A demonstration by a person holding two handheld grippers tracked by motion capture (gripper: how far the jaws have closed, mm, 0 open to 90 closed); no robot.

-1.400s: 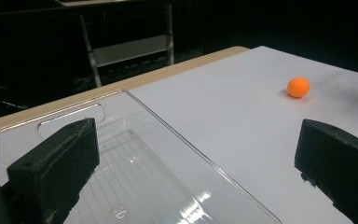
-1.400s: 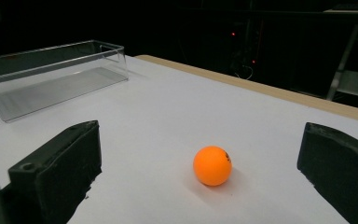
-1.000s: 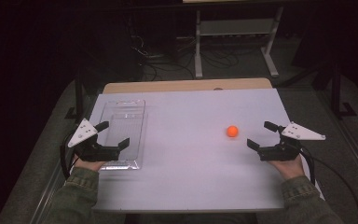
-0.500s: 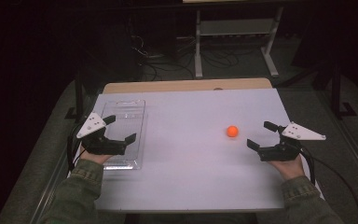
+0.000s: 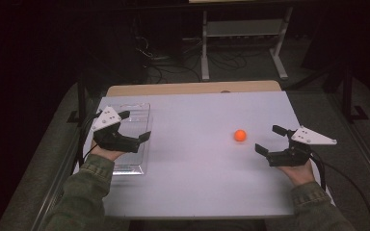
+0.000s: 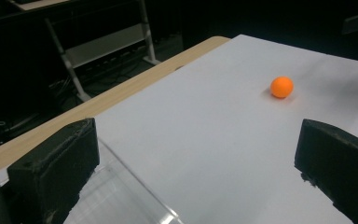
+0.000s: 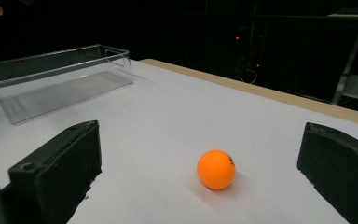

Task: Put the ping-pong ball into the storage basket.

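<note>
Orange ball [image 5: 240, 135] lies free on the white table [image 5: 197, 168], just ahead of the wide-open right gripper [image 5: 270, 139]; the left gripper [image 5: 136, 126], also open, hovers over the clear box [image 5: 139, 108]. Approach stage: next, close around the ball.

- A ball [image 5: 240, 135] is lying on the white table [image 5: 197, 183], right of centre.
- The right gripper [image 5: 271, 139] is hovering just right of the ball, jaws gaping.
- The left gripper [image 5: 135, 126] is hanging over a clear tray [image 5: 137, 161] at the left edge, jaws spread, well apart from the ball.
</note>
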